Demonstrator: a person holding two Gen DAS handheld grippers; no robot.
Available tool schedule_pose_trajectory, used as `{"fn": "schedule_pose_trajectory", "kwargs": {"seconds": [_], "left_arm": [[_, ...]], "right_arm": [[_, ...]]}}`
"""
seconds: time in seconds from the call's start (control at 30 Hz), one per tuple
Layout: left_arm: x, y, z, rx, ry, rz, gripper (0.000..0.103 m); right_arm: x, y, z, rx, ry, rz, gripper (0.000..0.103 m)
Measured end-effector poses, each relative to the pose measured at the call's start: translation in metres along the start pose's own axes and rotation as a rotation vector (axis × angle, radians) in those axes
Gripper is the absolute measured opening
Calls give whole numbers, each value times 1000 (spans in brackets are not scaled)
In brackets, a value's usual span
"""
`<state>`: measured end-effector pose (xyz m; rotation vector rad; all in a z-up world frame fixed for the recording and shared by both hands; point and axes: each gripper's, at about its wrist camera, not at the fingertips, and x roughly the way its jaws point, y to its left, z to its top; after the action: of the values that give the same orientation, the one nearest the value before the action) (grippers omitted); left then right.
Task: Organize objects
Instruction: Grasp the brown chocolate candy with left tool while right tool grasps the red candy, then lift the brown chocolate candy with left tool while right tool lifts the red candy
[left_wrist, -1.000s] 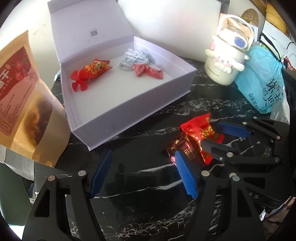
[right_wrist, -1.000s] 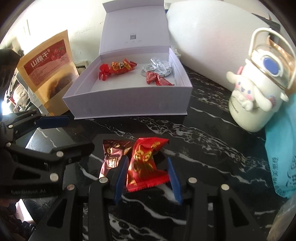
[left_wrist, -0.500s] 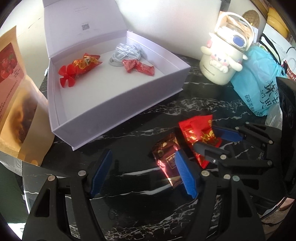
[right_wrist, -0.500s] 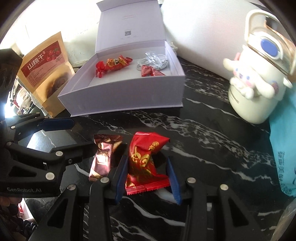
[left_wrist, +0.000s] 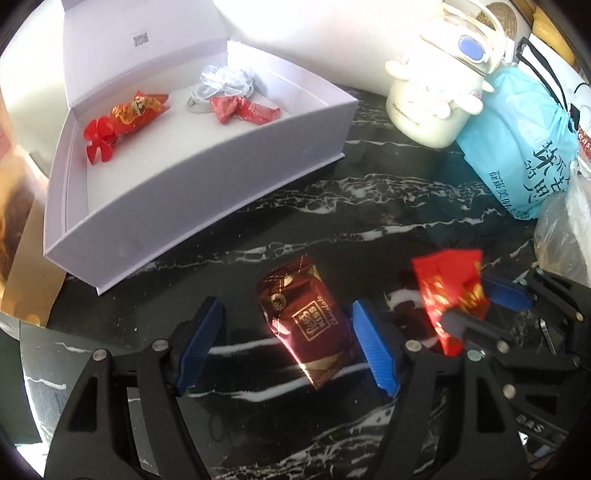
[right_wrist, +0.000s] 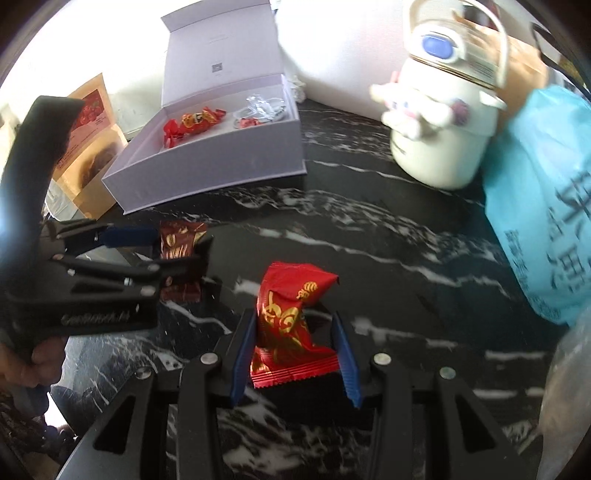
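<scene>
chocolate packet (left_wrist: 308, 325) between spread left gripper (left_wrist: 286, 343) fingers, seemingly untouched.

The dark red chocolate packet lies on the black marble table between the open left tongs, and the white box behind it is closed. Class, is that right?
Not quite. The white box is open, its lid raised, as the left wrist view shows. The rest holds: the dark red chocolate packet lies on the black marble table between the open left tongs.
</scene>
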<state>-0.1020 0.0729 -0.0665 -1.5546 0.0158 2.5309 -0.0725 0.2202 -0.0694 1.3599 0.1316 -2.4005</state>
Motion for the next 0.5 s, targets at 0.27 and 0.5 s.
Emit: {"fn": "schedule_pose_trajectory", "kwargs": {"seconds": [0.27,0.5], "left_arm": [[-3,-14,-10,80,-44,29,55],[-8,-14,-12,119,-36,-43,36]], "right_arm": [[-10,-3,-17,27,-13,0,42],[-16,3,-25,28,-16,0,42]]}}
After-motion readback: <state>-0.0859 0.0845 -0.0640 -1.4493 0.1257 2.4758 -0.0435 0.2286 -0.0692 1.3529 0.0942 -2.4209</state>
